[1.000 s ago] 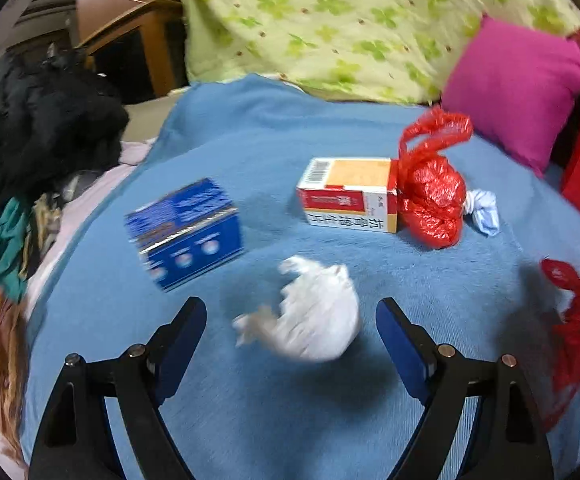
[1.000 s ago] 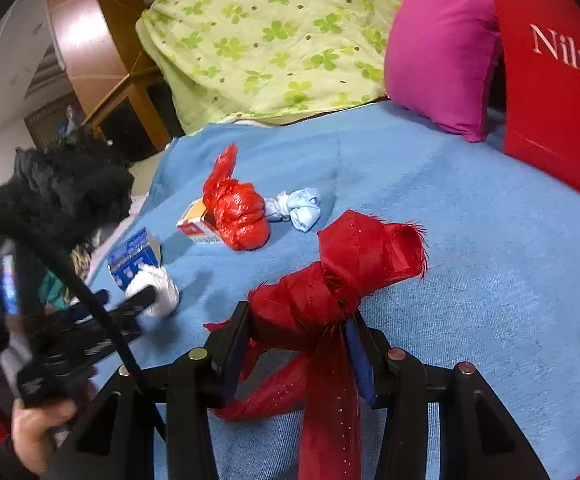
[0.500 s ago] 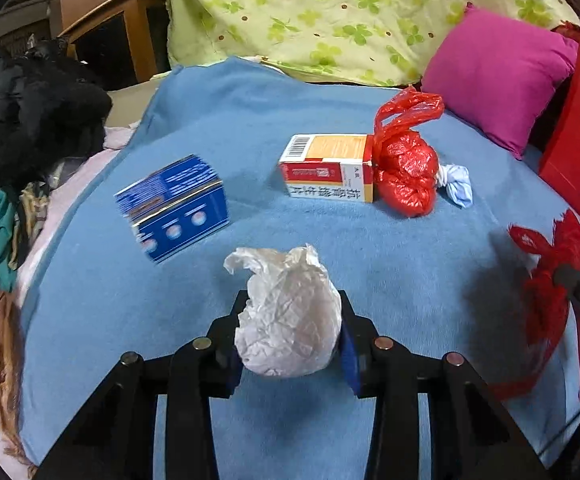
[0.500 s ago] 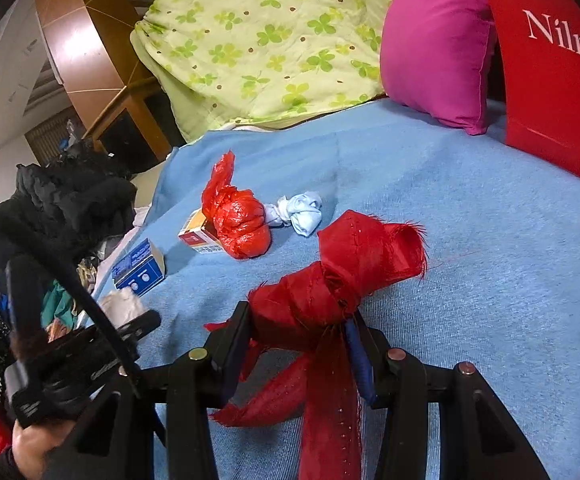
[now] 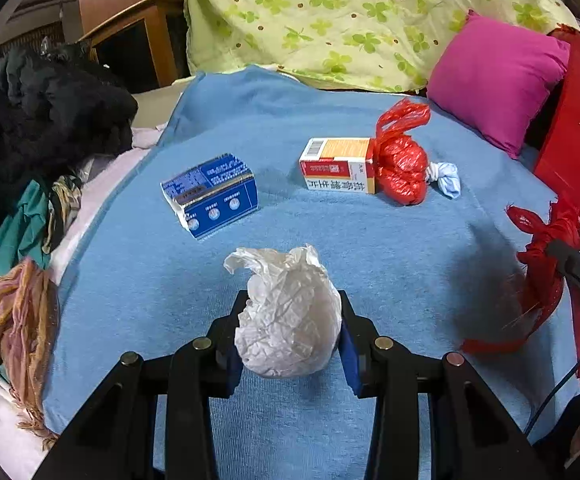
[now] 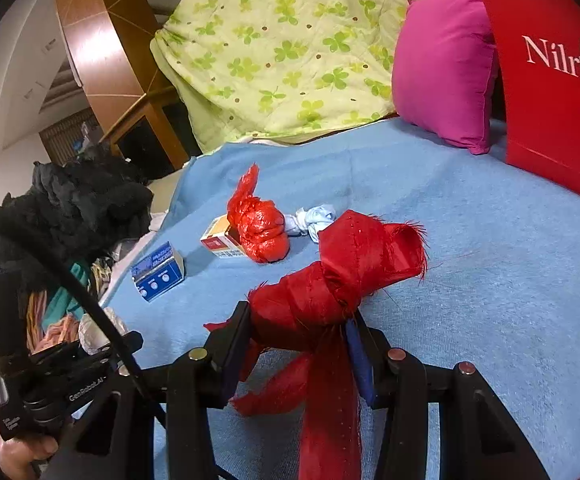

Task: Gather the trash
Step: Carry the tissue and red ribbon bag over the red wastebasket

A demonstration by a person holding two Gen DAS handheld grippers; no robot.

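My left gripper point(image 5: 290, 340) is shut on a crumpled white paper ball point(image 5: 288, 316), held above the blue blanket point(image 5: 329, 240). My right gripper point(image 6: 297, 344) is shut on a knotted red ribbon point(image 6: 341, 280), which also shows in the left wrist view point(image 5: 545, 276). On the blanket lie a blue box point(image 5: 212, 196), a red and yellow box point(image 5: 339, 166), a tied red plastic bag point(image 5: 401, 164) and a pale blue wad point(image 5: 447, 178). The same items show in the right wrist view: the blue box point(image 6: 158, 272), the red bag point(image 6: 258, 224), the pale wad point(image 6: 315, 218).
A red paper bag point(image 6: 549, 72) stands at the right beside a magenta pillow point(image 5: 497, 80). A green clover quilt point(image 5: 349, 20) lies behind. Black and coloured clothes point(image 5: 38, 128) are piled at the left edge.
My left gripper closed on the white paper ball and lifted it back toward me. My right gripper kept hold of the red ribbon and barely moved.
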